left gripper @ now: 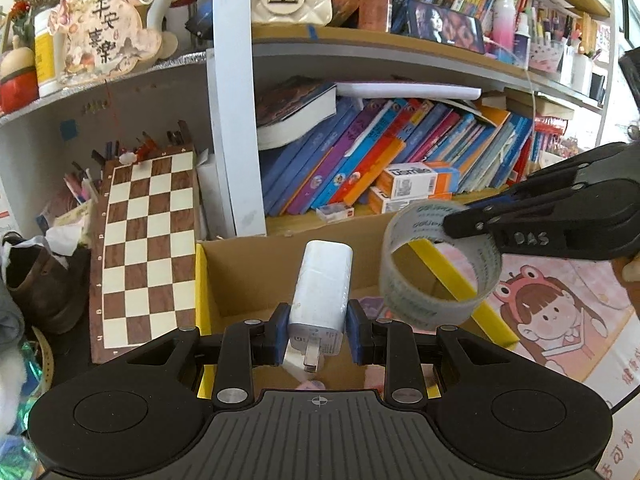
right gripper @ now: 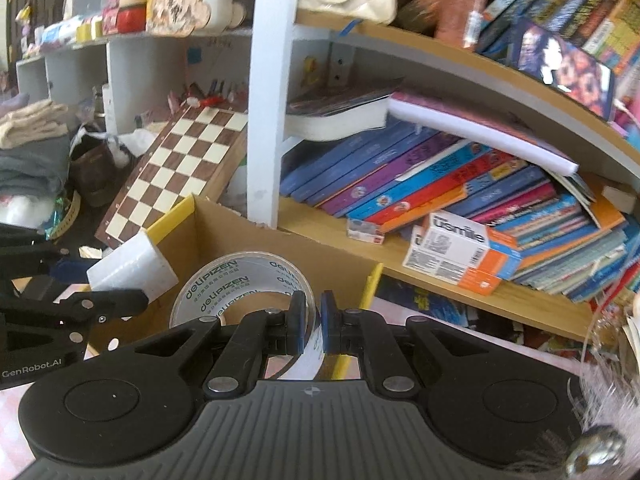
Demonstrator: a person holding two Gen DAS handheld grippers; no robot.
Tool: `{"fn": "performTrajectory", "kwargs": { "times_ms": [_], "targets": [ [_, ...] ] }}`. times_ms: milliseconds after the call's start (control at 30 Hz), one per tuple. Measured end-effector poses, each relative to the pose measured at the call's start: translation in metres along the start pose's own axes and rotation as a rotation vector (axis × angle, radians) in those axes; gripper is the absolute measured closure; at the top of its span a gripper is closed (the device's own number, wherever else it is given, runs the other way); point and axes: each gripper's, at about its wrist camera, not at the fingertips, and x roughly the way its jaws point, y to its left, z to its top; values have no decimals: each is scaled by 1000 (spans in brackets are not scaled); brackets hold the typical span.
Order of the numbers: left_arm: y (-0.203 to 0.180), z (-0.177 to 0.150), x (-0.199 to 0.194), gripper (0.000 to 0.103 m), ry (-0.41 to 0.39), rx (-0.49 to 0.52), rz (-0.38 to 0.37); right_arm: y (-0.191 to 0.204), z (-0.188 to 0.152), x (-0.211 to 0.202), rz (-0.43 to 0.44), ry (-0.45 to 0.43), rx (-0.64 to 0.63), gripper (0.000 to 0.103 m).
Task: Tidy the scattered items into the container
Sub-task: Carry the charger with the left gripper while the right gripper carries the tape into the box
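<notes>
Left tool (left gripper: 316, 330) grips charger (left gripper: 322, 286); right tool (right gripper: 311, 322) pinches tape roll (right gripper: 240, 288).

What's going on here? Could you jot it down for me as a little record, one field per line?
Setting: cluttered bookshelf, chessboard leaning beside it
Container: open cardboard box with yellow edges
Left tool: shut on a white charger plug, prongs toward the camera
Right tool: shut on the wall of a roll of clear tape
Position: both items held above or at the box opening
Box contents: cannot tell
Likely next: probably dropping both into the box
</notes>
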Motion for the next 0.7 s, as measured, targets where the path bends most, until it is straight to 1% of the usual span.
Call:
{"fn": "performTrajectory", "kwargs": {
  "times_ms": [200, 467, 700],
  "targets": [
    [4, 3, 22, 75, 21, 6, -9, 2, 8, 38, 10, 42, -43, 95],
    [10, 6, 47, 75, 50, 7, -12, -2, 14, 91, 41, 122, -50, 95],
    [15, 10, 64, 75, 69, 5, -6, -3, 18, 125, 36, 170, -81, 95]
  ]
}}
